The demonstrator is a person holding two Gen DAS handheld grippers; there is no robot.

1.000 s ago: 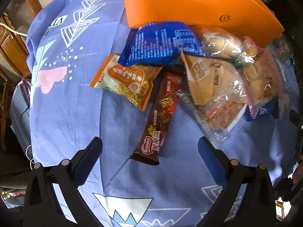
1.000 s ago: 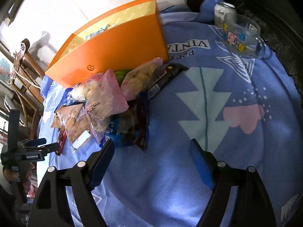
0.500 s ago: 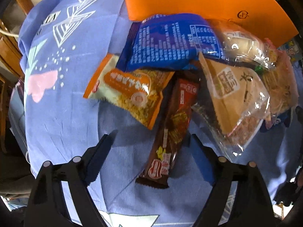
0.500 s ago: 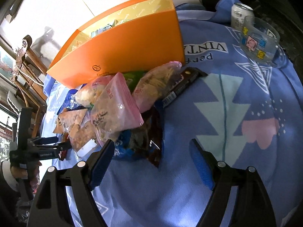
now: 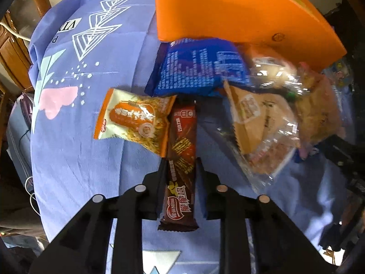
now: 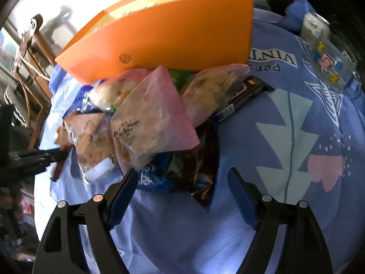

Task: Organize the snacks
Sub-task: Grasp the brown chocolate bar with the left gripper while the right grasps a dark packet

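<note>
A heap of snack packets lies on the blue tablecloth in front of an orange box. My left gripper points down over a brown chocolate wafer bar. Its jaws are closing, and both pads press the bar's sides. Left of the bar lies an orange-and-white packet, with a blue packet behind it. My right gripper hangs open above the heap's near edge, over a blue packet and a dark wrapper. Nothing is between its fingers. Pink bags top the heap.
A clear bag of brown snacks lies right of the bar. The open orange box stands behind the heap. A glass mug and a can stand at the far right. Wooden chairs border the table's left.
My left gripper moved over the wafer bar and its jaws closed from wide open onto the bar. My right gripper drifted closer to the heap and stayed open.
</note>
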